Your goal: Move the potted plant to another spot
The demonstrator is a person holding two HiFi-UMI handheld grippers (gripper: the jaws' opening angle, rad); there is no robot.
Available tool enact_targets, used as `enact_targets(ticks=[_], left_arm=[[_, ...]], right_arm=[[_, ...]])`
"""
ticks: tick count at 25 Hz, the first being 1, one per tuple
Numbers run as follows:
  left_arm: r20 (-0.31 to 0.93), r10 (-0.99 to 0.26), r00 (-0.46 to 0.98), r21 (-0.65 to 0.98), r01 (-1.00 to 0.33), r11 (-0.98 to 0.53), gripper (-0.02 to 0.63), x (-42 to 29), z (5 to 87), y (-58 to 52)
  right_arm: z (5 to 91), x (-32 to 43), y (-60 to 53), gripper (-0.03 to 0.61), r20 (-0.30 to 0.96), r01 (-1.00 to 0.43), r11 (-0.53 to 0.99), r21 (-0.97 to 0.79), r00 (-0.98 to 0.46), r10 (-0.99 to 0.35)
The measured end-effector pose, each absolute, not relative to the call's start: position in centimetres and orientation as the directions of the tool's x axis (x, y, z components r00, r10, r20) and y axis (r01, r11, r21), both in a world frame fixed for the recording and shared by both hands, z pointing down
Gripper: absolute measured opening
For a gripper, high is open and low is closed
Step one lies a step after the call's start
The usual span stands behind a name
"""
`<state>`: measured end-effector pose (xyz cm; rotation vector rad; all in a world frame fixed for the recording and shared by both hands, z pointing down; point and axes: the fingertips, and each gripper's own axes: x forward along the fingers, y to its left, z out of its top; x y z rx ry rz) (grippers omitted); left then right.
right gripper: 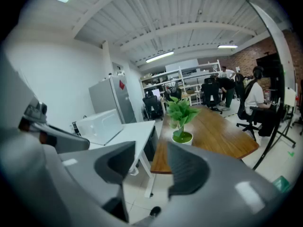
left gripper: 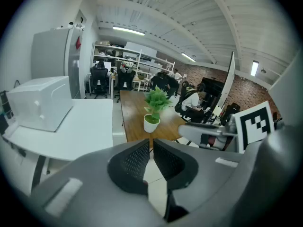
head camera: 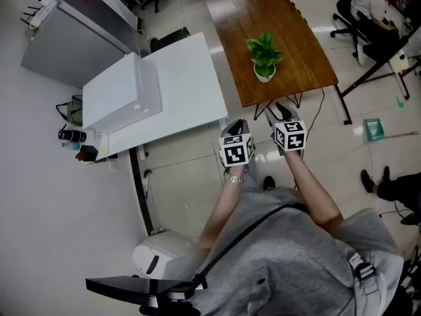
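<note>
Wood is seen under the potted plant, stood upright on a desk well ahead of the fingers, beyond reach. The left gripper is held almost closed and the right gripper parted, both empty, as nothing is grasped yet. Its far side is hidden in every view.

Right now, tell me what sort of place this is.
Probably a shared office or lab: rolling chairs and shelves at the back, a wooden table beside a white desk in front.
</note>
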<state>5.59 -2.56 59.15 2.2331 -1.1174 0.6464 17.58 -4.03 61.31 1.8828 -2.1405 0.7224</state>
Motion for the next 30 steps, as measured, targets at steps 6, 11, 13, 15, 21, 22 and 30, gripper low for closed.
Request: enact_targets(ticks=[6, 11, 13, 15, 21, 22, 30], left_arm=[[0.587, -0.574, 0.570, 0.295, -0.812, -0.504, 0.041, 4.6, 57.8, -14.4], [0.562, -0.571, 0.599, 0.314, -0.793, -0.523, 0.041, 4.6, 56.1, -20.8], [0.582, -0.556, 0.593, 0.317, -0.796, -0.516, 0.041, 4.1, 56.8, -22.3], [0.612, -0.534, 0.583, 0.321, -0.800, -0.507, 0.041, 3.6, 58.2, -22.9], [0.679, -0.498, 0.539, 0.309, -0.826, -0.472, 0.041, 2.7, 61.5, -24.7], [0.685, -0.496, 0.534, 0.305, -0.828, -0.470, 0.041, 2.6, 61.7, -24.9], [0.709, -0.513, 0.484, 0.289, -0.863, -0.415, 0.041, 1.1, 62.4, -26.6]], right_arm=[[68.5, 17.6, -14.1, 0.584, 0.584, -0.989, 0.058, -0.139, -0.129, -0.802], [73.0, 20.2, -19.8, 0.584, 0.616, -0.995, -0.001, -0.097, -0.060, -0.786], [74.1, 21.6, -22.1, 0.584, 0.615, -0.998, -0.005, -0.070, -0.039, -0.788], [75.2, 22.8, -23.8, 0.586, 0.622, -0.999, -0.011, -0.053, -0.025, -0.783], [78.7, 24.1, -27.9, 0.586, 0.677, -0.999, 0.040, 0.010, -0.022, -0.736], [79.3, 24.4, -28.2, 0.586, 0.689, -0.999, 0.042, 0.021, -0.016, -0.725], [81.6, 25.2, -28.8, 0.548, 0.706, -0.999, 0.018, 0.028, 0.007, -0.709]])
